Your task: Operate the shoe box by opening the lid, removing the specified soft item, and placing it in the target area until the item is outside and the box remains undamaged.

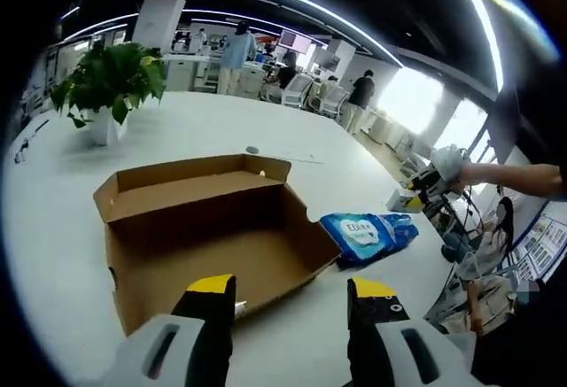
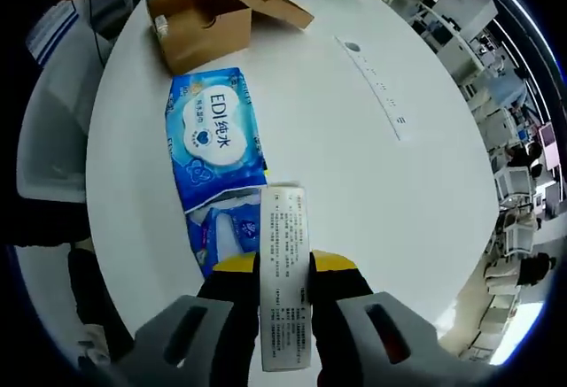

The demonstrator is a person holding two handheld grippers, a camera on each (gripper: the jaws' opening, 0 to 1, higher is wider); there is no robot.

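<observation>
Clamped between the yellow-tipped jaws of the right tongs [image 2: 283, 267] is a slim white rectangular carton printed with small text [image 2: 284, 254], its far end rising just over the near edge of a soft blue plastic pack of wipes [image 2: 214, 143]. That pack lies flat on the round white counter [image 2: 372, 166], outside the open brown cardboard shoe box [image 2: 205, 15], which sits a little beyond it with its lid folded back. In the left gripper view, the left tongs [image 1: 292, 303] hover with jaws spread wide and nothing between them, just above the near wall of the box, whose inside looks bare. A green potted plant [image 1: 108, 81] stands farther back.
</observation>
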